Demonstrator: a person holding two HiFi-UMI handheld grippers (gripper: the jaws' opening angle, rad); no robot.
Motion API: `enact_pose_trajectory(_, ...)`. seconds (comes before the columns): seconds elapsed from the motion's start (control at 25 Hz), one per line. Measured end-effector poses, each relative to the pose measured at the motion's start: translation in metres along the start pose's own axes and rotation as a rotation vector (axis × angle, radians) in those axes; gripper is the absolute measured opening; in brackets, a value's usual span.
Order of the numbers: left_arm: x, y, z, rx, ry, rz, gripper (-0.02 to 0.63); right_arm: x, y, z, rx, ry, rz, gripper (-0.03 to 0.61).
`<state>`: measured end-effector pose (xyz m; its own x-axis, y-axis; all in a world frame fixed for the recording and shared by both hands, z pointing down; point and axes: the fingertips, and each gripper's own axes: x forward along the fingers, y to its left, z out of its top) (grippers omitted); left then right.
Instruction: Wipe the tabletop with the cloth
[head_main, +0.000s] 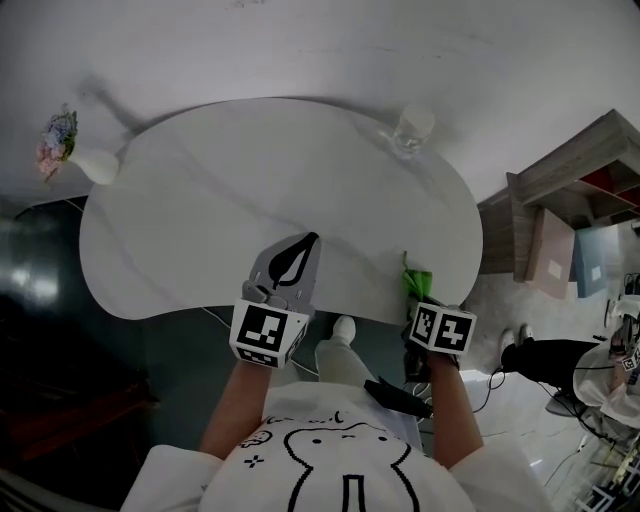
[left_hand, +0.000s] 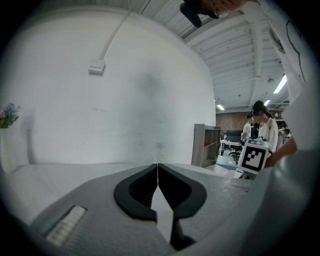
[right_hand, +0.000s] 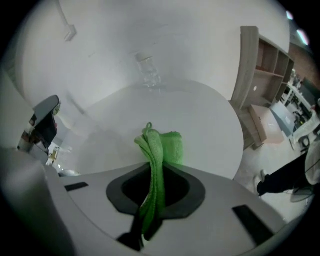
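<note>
A white, rounded tabletop (head_main: 220, 200) fills the middle of the head view. My right gripper (head_main: 418, 290) hangs at its near right edge, shut on a folded green cloth (head_main: 416, 283). In the right gripper view the green cloth (right_hand: 159, 150) sticks up out of the jaws above the tabletop (right_hand: 200, 125). My left gripper (head_main: 297, 258) lies over the near edge of the table, shut with nothing in it. From the left gripper view its fingertips (left_hand: 158, 166) meet above the tabletop (left_hand: 60, 172).
A white vase with flowers (head_main: 72, 150) stands at the table's far left edge. A clear glass (head_main: 410, 130) stands at the far right edge. A wooden shelf unit (head_main: 575, 210) stands to the right of the table. A wall lies beyond.
</note>
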<state>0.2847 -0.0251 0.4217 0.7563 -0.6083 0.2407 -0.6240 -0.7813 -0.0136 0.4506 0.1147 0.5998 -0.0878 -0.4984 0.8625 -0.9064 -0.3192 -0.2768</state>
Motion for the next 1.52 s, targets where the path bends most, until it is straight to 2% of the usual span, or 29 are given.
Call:
enact_pose_trajectory(0.12,-0.003,0.005,0.005,0.011,-0.011,-0.018,0.018,0.001,0.001,0.000,0.076,0.002,0.001,0.043)
enact_pose_trajectory(0.4,-0.019,0.026,0.008,0.041,-0.016,-0.084,0.018,0.003,0.007,0.003,0.136,-0.054,-0.055,0.043)
enact_pose_trajectory(0.72,-0.046,0.049,0.012,0.084,-0.046,-0.149,0.018,0.006,0.027,-0.002,0.141,-0.094,-0.130,0.043)
enact_pose_trajectory(1.08,-0.067,0.085,0.022,0.065,-0.086,-0.148,0.018,0.017,0.063,-0.001,0.093,-0.066,-0.187,0.043)
enact_pose_trajectory(1.52,-0.090,0.119,0.021,0.086,-0.087,-0.175,0.018,0.025,0.096,-0.004,0.135,-0.084,-0.209,0.043)
